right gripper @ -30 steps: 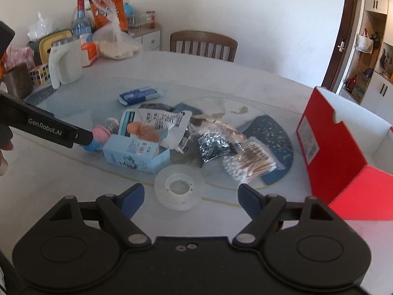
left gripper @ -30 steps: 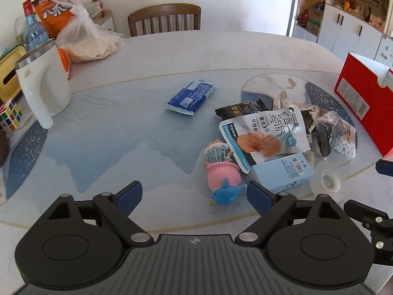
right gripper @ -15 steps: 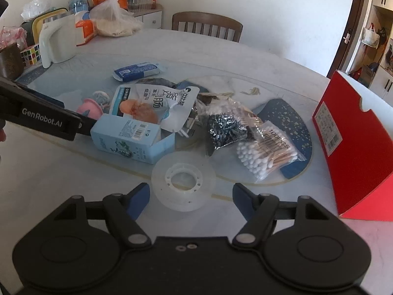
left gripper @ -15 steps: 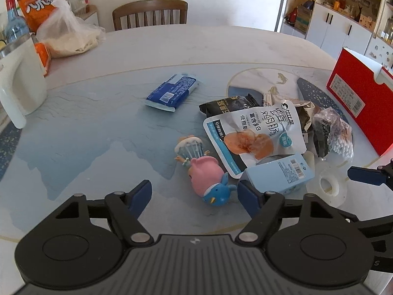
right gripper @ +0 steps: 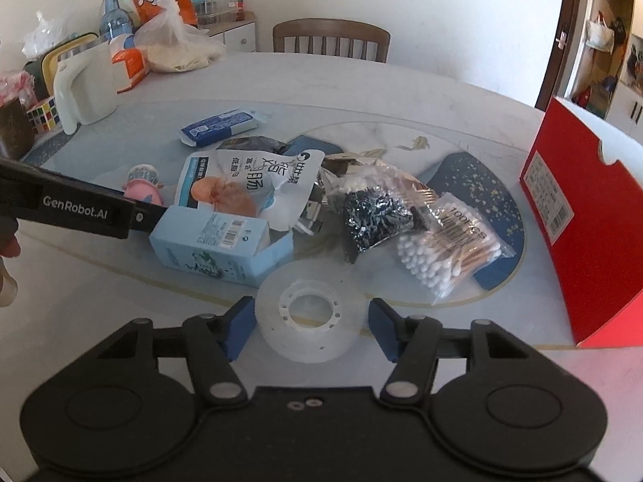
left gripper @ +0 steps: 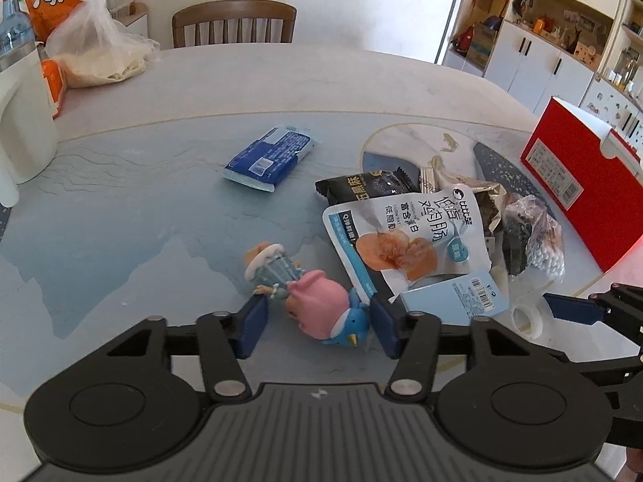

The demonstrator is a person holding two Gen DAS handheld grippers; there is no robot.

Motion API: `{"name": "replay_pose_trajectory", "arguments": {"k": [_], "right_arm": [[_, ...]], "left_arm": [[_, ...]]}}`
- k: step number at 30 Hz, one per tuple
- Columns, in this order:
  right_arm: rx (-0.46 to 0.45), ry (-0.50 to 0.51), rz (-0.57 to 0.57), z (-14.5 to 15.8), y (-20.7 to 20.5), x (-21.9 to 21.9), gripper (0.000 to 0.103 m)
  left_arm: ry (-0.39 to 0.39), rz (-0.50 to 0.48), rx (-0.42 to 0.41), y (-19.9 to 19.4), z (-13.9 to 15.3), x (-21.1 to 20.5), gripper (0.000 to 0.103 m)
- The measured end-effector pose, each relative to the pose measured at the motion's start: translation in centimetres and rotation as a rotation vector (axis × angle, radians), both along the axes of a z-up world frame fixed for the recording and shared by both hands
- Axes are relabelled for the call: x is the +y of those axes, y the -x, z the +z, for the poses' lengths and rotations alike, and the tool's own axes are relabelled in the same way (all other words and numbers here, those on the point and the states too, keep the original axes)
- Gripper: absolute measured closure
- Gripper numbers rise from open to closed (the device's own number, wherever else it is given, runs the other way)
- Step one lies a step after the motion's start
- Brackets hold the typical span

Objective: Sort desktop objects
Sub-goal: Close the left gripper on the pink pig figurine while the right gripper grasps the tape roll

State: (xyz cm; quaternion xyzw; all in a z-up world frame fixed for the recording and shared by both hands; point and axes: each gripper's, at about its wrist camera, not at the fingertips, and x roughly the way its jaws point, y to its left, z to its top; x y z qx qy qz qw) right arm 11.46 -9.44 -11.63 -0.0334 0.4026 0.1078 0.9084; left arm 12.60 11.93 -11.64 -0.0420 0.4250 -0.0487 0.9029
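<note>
A pink and blue toy figure (left gripper: 321, 307) lies on the table between the open fingers of my left gripper (left gripper: 315, 327), which do not press it. A second small figure in a pale blue dress (left gripper: 267, 269) lies just beyond it. A clear tape roll (right gripper: 309, 315) lies flat between the open fingers of my right gripper (right gripper: 311, 327). A light blue carton (right gripper: 221, 241), a white snack pouch (right gripper: 245, 182), a cotton swab bag (right gripper: 450, 249) and a blue tissue pack (left gripper: 271, 158) lie in a loose pile.
An open red box (right gripper: 582, 217) stands at the right. A white jug (right gripper: 82, 82), a Rubik's cube (right gripper: 42, 114), bottles and bags crowd the far left. A wooden chair (left gripper: 233, 24) stands behind the table. The left gripper's arm (right gripper: 76, 209) crosses the right wrist view.
Both grippers have moved forward and down. The toy figure now lies between the left fingers and the tape roll between the right fingers. Both finger gaps have narrowed.
</note>
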Motion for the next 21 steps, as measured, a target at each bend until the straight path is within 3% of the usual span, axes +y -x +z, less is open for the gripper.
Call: {"name": "replay_pose_trajectory", "arguments": {"k": [21], "right_arm": [[-0.014,0.017,-0.037,1.0,1.1,0.0,0.045]], "left_arm": [[0.052,-0.003,-0.02,1.6,0.6,1.8,0.053]]}}
